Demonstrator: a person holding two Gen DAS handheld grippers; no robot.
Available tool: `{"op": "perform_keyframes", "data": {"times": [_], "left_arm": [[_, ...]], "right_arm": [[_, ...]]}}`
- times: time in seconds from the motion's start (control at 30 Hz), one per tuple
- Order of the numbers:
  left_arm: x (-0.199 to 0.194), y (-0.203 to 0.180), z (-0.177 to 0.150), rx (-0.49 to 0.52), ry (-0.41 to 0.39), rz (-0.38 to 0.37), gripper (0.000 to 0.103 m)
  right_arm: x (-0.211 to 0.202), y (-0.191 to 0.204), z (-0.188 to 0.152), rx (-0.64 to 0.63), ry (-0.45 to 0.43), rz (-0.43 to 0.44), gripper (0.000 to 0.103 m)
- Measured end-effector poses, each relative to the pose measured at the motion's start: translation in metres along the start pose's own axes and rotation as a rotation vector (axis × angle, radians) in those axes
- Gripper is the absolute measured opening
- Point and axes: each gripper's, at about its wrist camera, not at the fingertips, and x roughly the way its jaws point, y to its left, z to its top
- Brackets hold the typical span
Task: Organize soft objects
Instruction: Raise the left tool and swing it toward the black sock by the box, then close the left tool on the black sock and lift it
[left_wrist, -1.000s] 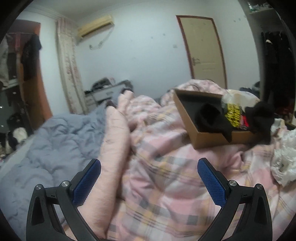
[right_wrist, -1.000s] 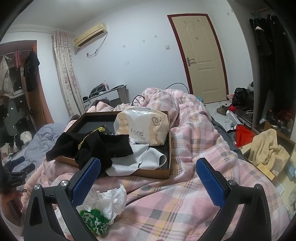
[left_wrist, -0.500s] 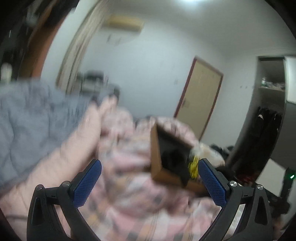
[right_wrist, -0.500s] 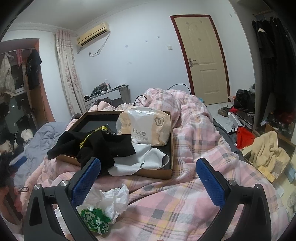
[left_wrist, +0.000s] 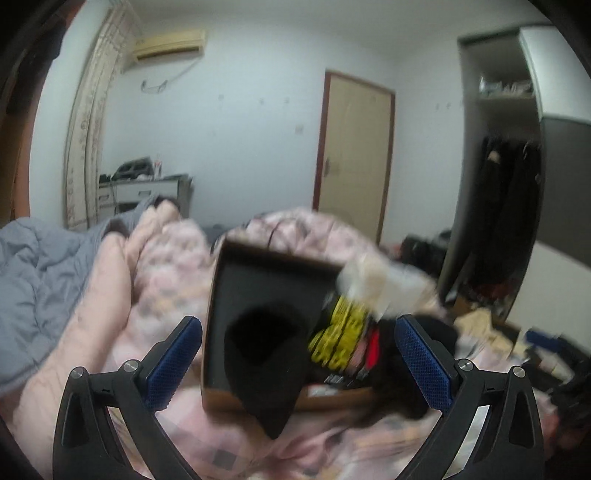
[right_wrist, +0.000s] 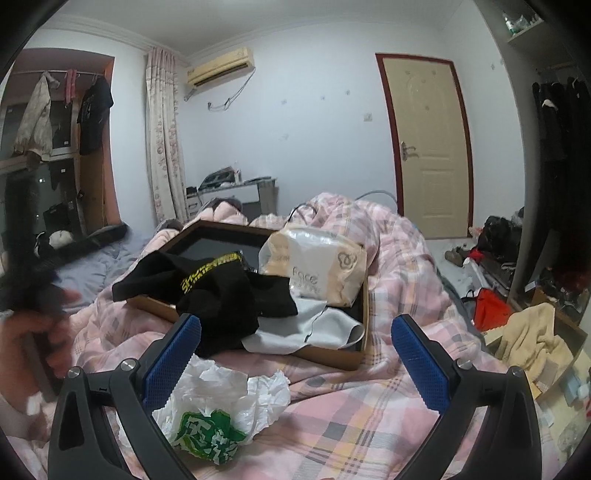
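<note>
A brown cardboard box (right_wrist: 332, 356) lies on the pink plaid quilt (right_wrist: 369, 406). Black clothing with yellow lettering (right_wrist: 221, 291) spills over its near left rim, a grey cloth (right_wrist: 314, 328) hangs over the front edge, and a soft tissue pack (right_wrist: 317, 269) rests inside. My right gripper (right_wrist: 295, 362) is open, just in front of the box. A crumpled white and green plastic bag (right_wrist: 218, 417) lies under it. In the blurred left wrist view the same box (left_wrist: 229, 280) and black clothing (left_wrist: 266, 365) sit between the open fingers of my left gripper (left_wrist: 297, 360).
A grey duvet (left_wrist: 40, 266) covers the bed's left side. A person's hand (right_wrist: 40, 347) shows blurred at the left of the right wrist view. A beige towel in a box (right_wrist: 532, 339) and clutter lie on the floor at right. A closed door (right_wrist: 428, 147) stands behind.
My left gripper has swung right and toward the box, which now sits between its fingers. My right gripper has barely shifted. Both stayed open.
</note>
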Motion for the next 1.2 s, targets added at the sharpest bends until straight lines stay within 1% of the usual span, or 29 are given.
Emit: {"op": "perform_keyframes", "data": {"times": [0.03,0.1,0.17,0.23,0.27,0.3,0.37,0.4,0.47,0.5,0.57,0.6,0.67,0.8,0.87,0.93,1.0,1.13,1.2], "left_arm": [[0.005,0.003,-0.007,-0.005,0.004,0.007,0.103],[0.012,0.017,-0.024,-0.049,0.014,0.010,0.103],[0.023,0.027,-0.035,-0.107,0.043,-0.014,0.103],[0.031,0.032,-0.041,-0.128,0.060,-0.049,0.103],[0.035,0.034,-0.043,-0.138,0.060,-0.072,0.102],[0.038,0.035,-0.046,-0.141,0.059,-0.076,0.101],[0.041,0.036,-0.052,-0.143,0.050,-0.053,0.089],[0.038,0.037,-0.052,-0.150,0.039,-0.042,0.085],[0.034,0.043,-0.053,-0.178,0.021,-0.015,0.057],[0.033,0.048,-0.056,-0.198,0.018,-0.013,0.053],[0.032,0.061,-0.060,-0.253,0.002,-0.039,0.040],[0.030,0.066,-0.061,-0.275,-0.005,-0.048,0.037],[0.023,0.072,-0.062,-0.299,-0.027,-0.059,0.027],[0.007,0.065,-0.063,-0.256,-0.084,-0.035,0.018],[-0.004,0.062,-0.064,-0.235,-0.124,-0.037,0.014],[-0.018,0.061,-0.066,-0.215,-0.175,-0.076,0.011],[-0.030,0.056,-0.065,-0.176,-0.205,-0.089,0.010],[-0.052,0.048,-0.061,-0.123,-0.206,-0.169,0.010],[-0.071,0.044,-0.054,-0.096,-0.219,-0.230,0.010]], "right_arm": [[0.004,0.002,-0.001,-0.011,0.023,0.011,0.102],[0.008,0.008,-0.004,-0.042,0.055,0.014,0.102],[0.011,0.016,-0.005,-0.082,0.082,-0.024,0.102],[0.011,0.022,-0.006,-0.118,0.087,-0.058,0.102],[0.011,0.023,-0.006,-0.125,0.085,-0.063,0.102],[0.010,0.023,-0.006,-0.128,0.084,-0.063,0.102],[0.009,0.021,-0.007,-0.125,0.082,-0.059,0.102],[0.009,0.020,-0.007,-0.120,0.082,-0.056,0.102],[0.008,0.017,-0.007,-0.105,0.081,-0.047,0.102],[0.008,0.016,-0.007,-0.100,0.080,-0.043,0.102],[0.009,0.016,-0.006,-0.091,0.078,-0.039,0.102],[0.009,0.016,-0.006,-0.089,0.078,-0.037,0.102],[0.009,0.017,-0.007,-0.092,0.080,-0.036,0.102],[0.008,0.020,-0.006,-0.105,0.078,-0.039,0.102],[0.009,0.020,-0.006,-0.105,0.080,-0.039,0.102],[0.009,0.020,-0.006,-0.101,0.081,-0.037,0.102],[0.010,0.018,-0.006,-0.093,0.085,-0.033,0.102],[0.014,0.016,-0.008,-0.085,0.111,-0.027,0.102],[0.023,0.015,-0.010,-0.081,0.163,-0.023,0.102]]}}
